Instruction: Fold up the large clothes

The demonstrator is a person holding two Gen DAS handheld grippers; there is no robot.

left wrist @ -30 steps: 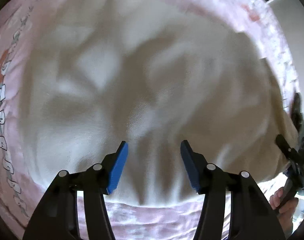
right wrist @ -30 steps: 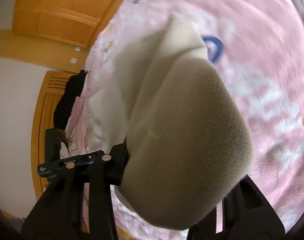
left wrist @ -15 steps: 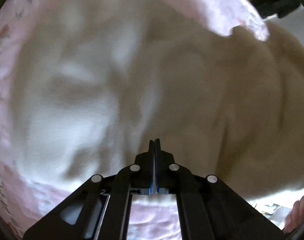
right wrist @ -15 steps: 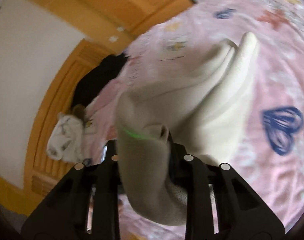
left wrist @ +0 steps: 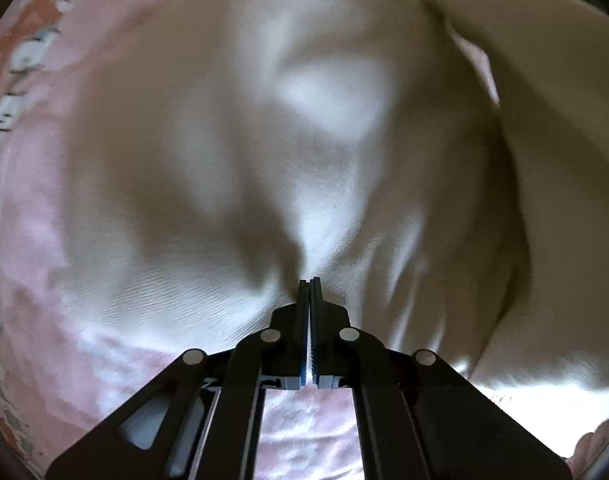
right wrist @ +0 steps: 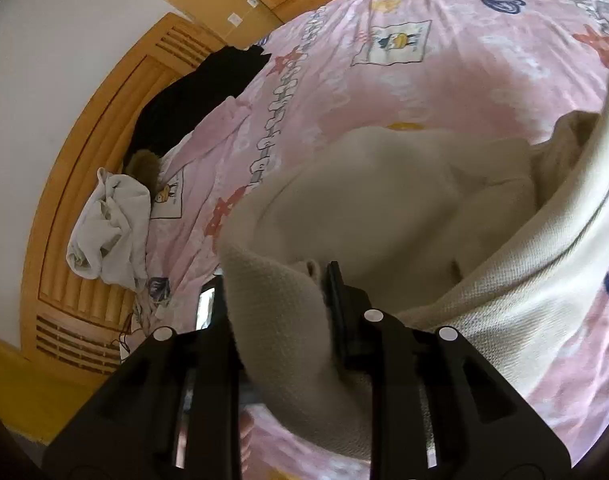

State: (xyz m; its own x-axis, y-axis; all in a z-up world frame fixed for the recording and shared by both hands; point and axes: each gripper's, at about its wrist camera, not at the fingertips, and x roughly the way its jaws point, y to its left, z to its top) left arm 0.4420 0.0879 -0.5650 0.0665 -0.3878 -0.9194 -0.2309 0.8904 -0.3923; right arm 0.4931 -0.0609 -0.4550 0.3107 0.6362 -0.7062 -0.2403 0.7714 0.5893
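Your left tool [left wrist: 309, 280] is fully closed, its tips touching the cream garment [left wrist: 232, 168]; whether any cloth is pinched between them is hard to tell. The garment lies spread on the pink bedspread [left wrist: 36, 216], blurred and cut off at the right edge. Your right tool [right wrist: 278, 276] grips a thick knit fold of it, which hides the left finger's pad. White laundry [right wrist: 108, 228] and a black garment [right wrist: 208, 92] lie by the wooden headboard [right wrist: 76, 152].

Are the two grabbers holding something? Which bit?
Yes. The right gripper pinches a thick bunched fold of the cream garment. The left gripper is shut on a small pinch of its cloth.
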